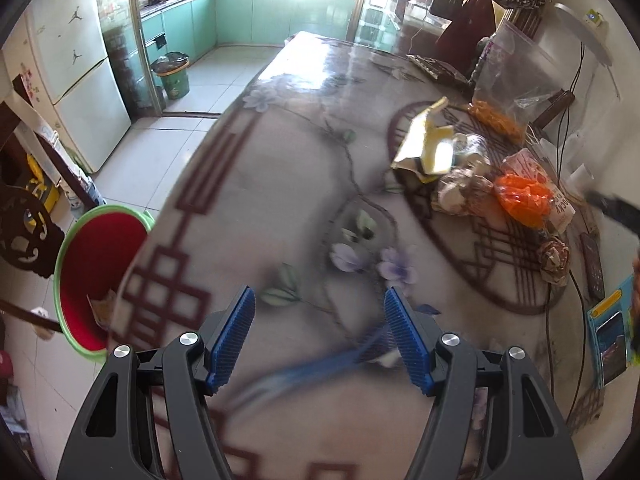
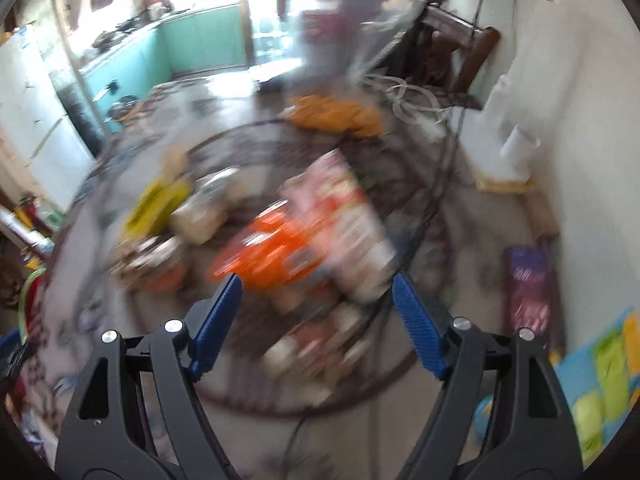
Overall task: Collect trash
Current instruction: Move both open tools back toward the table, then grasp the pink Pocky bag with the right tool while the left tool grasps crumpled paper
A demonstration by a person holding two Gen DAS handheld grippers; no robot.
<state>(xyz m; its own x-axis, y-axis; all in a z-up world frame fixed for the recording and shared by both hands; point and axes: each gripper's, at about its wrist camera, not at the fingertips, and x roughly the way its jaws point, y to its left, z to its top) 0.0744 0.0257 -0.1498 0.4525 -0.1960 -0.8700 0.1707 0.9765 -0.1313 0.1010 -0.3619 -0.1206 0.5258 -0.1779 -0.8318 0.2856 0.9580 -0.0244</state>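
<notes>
A heap of trash lies on the flowered table (image 1: 280,184): a torn yellow carton (image 1: 424,140), crumpled paper (image 1: 456,194), an orange wrapper (image 1: 524,198) and a crumpled brown ball (image 1: 554,260). A red bin with a green rim (image 1: 96,272) stands on the floor at the table's left edge. My left gripper (image 1: 320,312) is open and empty above the table, left of the heap. My right gripper (image 2: 318,300) is open and empty, hovering just short of the orange wrapper (image 2: 276,248) and a pink-white packet (image 2: 344,216). The right wrist view is motion-blurred.
A clear bag of orange snacks (image 1: 504,92) stands at the back right. Cables (image 1: 560,148), a dark phone (image 1: 592,264) and a blue-yellow booklet (image 1: 610,344) lie along the right wall. A second green bin (image 1: 172,74) stands in the kitchen doorway beside a white fridge (image 1: 80,80).
</notes>
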